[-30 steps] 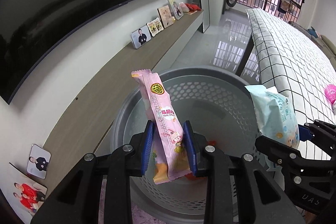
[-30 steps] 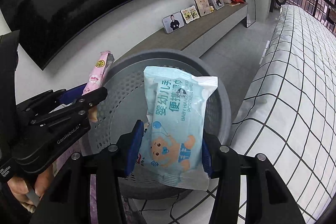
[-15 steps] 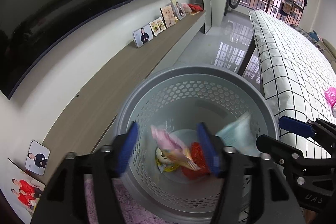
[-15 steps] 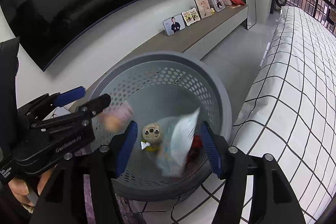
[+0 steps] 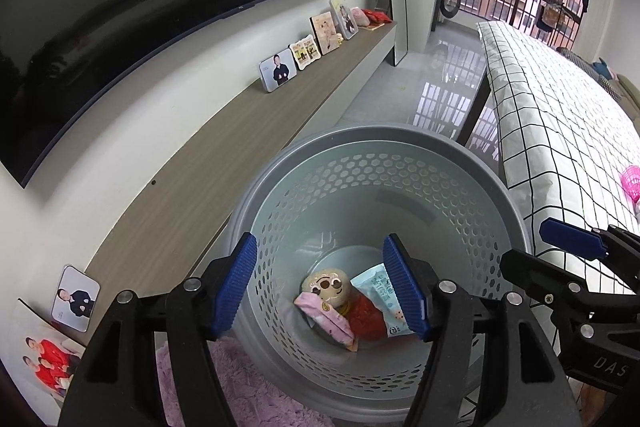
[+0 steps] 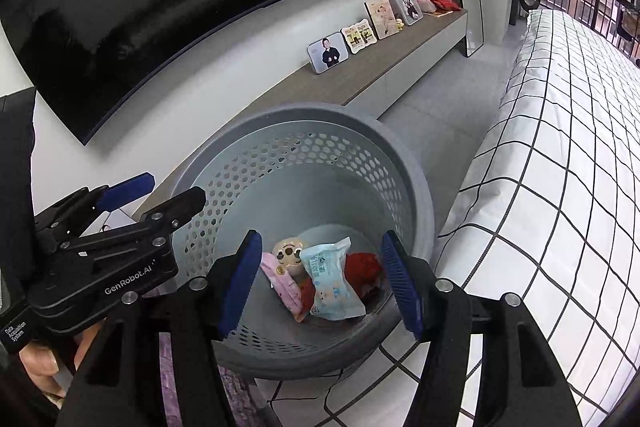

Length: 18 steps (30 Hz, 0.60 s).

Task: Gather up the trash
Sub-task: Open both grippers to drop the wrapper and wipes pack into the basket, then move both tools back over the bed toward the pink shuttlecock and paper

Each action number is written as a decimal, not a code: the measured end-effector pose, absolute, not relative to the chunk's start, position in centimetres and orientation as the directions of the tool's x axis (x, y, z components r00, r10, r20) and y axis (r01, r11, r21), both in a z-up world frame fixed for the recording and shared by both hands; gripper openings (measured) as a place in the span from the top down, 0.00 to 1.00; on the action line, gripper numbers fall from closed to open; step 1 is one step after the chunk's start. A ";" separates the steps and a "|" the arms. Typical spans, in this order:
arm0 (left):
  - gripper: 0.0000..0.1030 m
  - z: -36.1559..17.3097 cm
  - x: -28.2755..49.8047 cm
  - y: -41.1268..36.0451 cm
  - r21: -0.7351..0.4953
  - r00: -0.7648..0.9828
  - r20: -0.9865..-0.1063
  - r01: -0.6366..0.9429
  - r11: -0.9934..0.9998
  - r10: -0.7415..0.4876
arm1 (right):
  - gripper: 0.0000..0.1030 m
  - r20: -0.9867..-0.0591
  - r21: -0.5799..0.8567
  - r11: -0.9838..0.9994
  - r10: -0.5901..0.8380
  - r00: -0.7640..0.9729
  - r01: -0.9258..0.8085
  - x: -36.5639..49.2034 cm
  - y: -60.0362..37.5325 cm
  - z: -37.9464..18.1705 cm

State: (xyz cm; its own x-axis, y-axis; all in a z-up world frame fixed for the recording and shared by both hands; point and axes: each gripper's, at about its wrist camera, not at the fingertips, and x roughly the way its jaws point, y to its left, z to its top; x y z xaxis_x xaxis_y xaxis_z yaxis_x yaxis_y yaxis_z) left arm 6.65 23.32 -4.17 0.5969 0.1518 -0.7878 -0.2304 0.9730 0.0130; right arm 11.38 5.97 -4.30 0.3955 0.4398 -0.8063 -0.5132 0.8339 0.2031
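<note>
A grey perforated bin [image 5: 384,143] [image 6: 416,187] stands on the floor below both grippers. At its bottom lie a pink snack packet [image 5: 326,319] [image 6: 282,283], a blue wet-wipes pack [image 5: 380,287] [image 6: 330,283], a round cartoon-face item [image 5: 326,285] [image 6: 288,253] and red trash [image 5: 366,315] [image 6: 362,267]. My left gripper [image 5: 320,291] is open and empty above the bin; it shows at the left in the right wrist view [image 6: 160,191]. My right gripper [image 6: 320,283] is open and empty above the bin; it shows at the right in the left wrist view [image 5: 560,251].
A long wooden shelf [image 5: 224,163] with photo frames [image 5: 278,71] runs under a wall TV [image 5: 120,7] on the left. A bed with a checked sheet [image 6: 560,167] lies right of the bin. A purple fluffy rug [image 5: 224,383] lies near the bin's base.
Both grippers opened. The pink packet and the blue wipes pack fell from them and now lie at the bottom of the bin.
</note>
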 end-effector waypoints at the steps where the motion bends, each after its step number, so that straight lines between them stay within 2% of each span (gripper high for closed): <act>1: 0.37 -4.1 6.6 23.4 0.013 0.597 -0.788 -0.231 0.973 0.152 | 0.42 -0.806 0.204 0.834 0.440 0.396 -0.512 11.3 5.9 -4.3; 3: 0.34 -4.1 6.6 23.4 0.014 0.597 -0.787 -0.232 0.973 0.153 | 0.42 -0.805 0.204 0.836 0.440 0.397 -0.510 11.1 5.8 -4.2; 16: 0.34 -3.5 5.9 23.0 0.013 0.606 -0.781 -0.228 0.974 0.152 | 0.42 -0.796 0.195 0.853 0.426 0.431 -0.484 10.3 4.4 -3.4; 18: 0.31 -3.3 5.9 22.7 0.011 0.609 -0.779 -0.225 0.974 0.149 | 0.42 -0.793 0.190 0.858 0.420 0.441 -0.477 10.2 4.0 -3.1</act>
